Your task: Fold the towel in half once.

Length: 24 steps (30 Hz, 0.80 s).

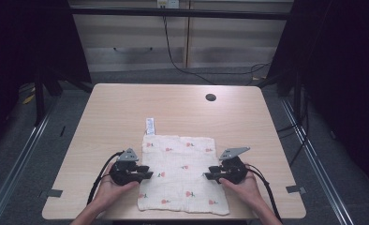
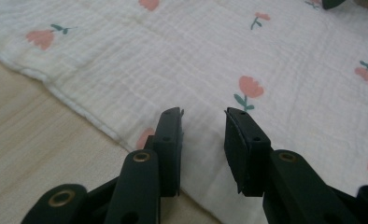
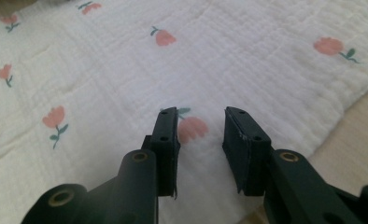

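A: Where does the cloth lie?

B: The white crinkled muslin cloth with small pink flower prints (image 1: 182,180) is spread flat on the light wooden table (image 1: 126,112), towards the near edge and about midway between the left and right edges. Its near hem runs close to the table's near edge, and a small white label (image 1: 150,125) sticks out past its far left corner.

A: And the grippers?

B: One at each side. The left gripper (image 1: 150,175) points inward over the cloth's left hem, and the right gripper (image 1: 206,176) points inward over the right hem, so they face each other across the middle of the cloth.

A: Holding anything?

B: No. In the left gripper view the left gripper (image 2: 203,119) has its jaws parted with bare fabric showing in the gap; the right gripper (image 3: 201,119) in its own view stands the same way, with a pink flower showing between its jaws. Both are released.

A: What does the next move turn on?

B: Each side hem runs from the near edge towards the far edge, crosswise to the jaws aimed at it. Each gripper is already over its own hem, so I'd judge each hand takes its own side.
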Motion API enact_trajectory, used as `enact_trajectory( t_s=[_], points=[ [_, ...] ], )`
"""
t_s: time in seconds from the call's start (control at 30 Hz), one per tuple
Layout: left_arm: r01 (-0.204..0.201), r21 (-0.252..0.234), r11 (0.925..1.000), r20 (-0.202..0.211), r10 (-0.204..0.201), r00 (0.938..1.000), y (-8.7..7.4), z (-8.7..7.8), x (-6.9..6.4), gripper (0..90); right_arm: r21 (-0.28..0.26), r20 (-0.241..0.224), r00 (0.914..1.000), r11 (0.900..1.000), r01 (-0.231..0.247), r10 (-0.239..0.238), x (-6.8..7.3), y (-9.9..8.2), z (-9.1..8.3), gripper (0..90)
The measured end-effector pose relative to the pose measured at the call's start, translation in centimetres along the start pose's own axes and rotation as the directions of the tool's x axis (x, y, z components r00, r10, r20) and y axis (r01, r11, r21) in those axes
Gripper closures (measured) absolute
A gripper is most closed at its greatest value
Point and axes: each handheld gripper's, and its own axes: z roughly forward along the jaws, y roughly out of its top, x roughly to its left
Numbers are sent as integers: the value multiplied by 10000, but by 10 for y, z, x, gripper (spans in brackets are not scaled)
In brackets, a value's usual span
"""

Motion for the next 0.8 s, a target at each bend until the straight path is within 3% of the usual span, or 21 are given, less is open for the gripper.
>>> enact_trajectory(
  t_s=[0.17, 0.23, 0.3, 0.4, 0.47, 0.67, 0.8],
  points=[
    [-72, 23, 10000, 197, 71, 9998, 3, 4, -5, 667, 38, -245, 9994, 9997, -228, 229, 4, -6, -5, 652],
    [-91, 100, 9999, 257, 88, 9996, 4, 5, -5, 666, 9, -228, 9994, 9997, -263, 263, 3, -5, -5, 606],
    [-108, 90, 9999, 304, 106, 9995, 4, 5, -4, 674, -178, -36, 9993, 9992, -364, 364, -3, -2, -7, 615],
    [-104, 38, 9999, 377, 102, 9992, 3, 5, -3, 679, -758, 182, 9974, 9948, -685, 701, -23, 9, -13, 646],
    [-167, 27, 9999, 402, 166, 9991, 3, 5, -3, 679, -836, 538, 9966, 9948, -583, 629, -35, 16, -13, 670],
    [-298, 142, 9995, 498, 291, 9983, 3, 3, -2, 674, -1144, 937, 9893, 9883, -1012, 1122, -72, 33, 2, 685],
    [-198, 102, 9998, 554, 192, 9983, 3, 3, -2, 674, -1201, 1301, 9831, 9863, -1130, 1285, -88, 41, 8, 678]
  ],
)
